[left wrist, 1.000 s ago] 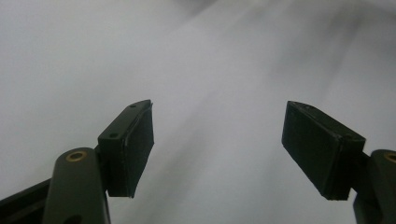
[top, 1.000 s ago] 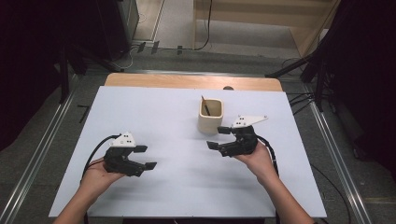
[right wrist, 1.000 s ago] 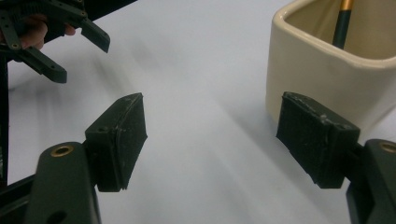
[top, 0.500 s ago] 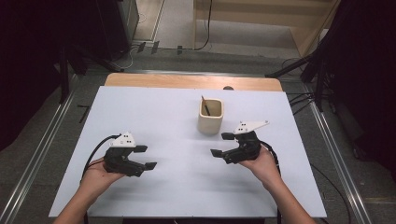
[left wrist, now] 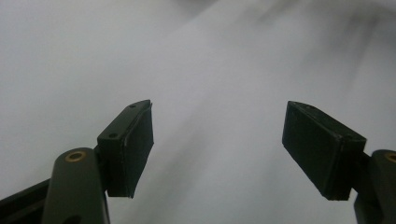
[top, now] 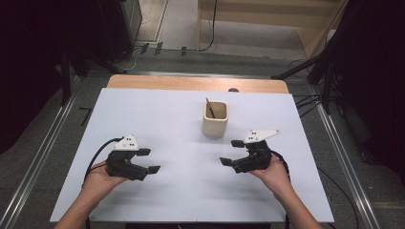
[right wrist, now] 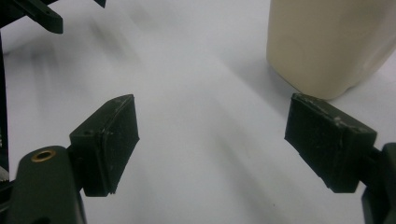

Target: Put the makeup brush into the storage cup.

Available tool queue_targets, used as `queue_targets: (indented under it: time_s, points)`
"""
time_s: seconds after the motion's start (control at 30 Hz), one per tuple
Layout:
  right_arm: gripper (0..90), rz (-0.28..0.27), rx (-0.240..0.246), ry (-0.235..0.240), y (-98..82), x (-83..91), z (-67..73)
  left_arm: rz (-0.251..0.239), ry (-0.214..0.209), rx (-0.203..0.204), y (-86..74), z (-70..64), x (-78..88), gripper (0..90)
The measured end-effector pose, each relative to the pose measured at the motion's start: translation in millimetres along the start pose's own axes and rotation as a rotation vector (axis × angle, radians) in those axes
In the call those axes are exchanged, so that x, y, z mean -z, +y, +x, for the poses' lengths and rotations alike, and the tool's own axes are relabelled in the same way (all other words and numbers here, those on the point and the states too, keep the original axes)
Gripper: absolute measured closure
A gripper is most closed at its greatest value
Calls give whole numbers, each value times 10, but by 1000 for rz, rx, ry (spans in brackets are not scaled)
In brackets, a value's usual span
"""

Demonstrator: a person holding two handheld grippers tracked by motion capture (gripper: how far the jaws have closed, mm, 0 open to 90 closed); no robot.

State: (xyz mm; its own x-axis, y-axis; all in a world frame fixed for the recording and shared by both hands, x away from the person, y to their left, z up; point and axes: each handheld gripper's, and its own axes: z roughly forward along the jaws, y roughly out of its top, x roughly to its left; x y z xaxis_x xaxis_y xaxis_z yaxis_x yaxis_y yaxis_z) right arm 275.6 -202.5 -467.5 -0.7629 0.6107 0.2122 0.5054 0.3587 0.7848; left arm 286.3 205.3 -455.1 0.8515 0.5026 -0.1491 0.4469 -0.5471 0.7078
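The cup (top: pixel 215 119) stands on the white sheet (top: pixel 157 109), nearer the far edge, with a thin stick (top: pixel 209 108) in it. The right claw (top: pixel 231 152) sits near the cup but not touching it. Its jaws have just been opening and are wide, with nothing between them. The left claw (top: pixel 149 161) is well apart on the left, wide open too, holding nothing. Bare sheet lies between both claws.

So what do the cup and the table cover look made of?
Cup: probably glazed ceramic or plastic; cream, smooth, thick rounded walls, faint sheen. Cover: matte white paper or thin plastic sheet, flat, with a bare wood edge showing behind it.
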Motion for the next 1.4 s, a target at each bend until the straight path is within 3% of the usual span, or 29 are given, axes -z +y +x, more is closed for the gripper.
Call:
queue_targets:
  time_s: [1.4]
  points:
    - [181, -19, -58, -49, -417, 375, -98, 18, -2, -14, -11, -6, -21, 249]
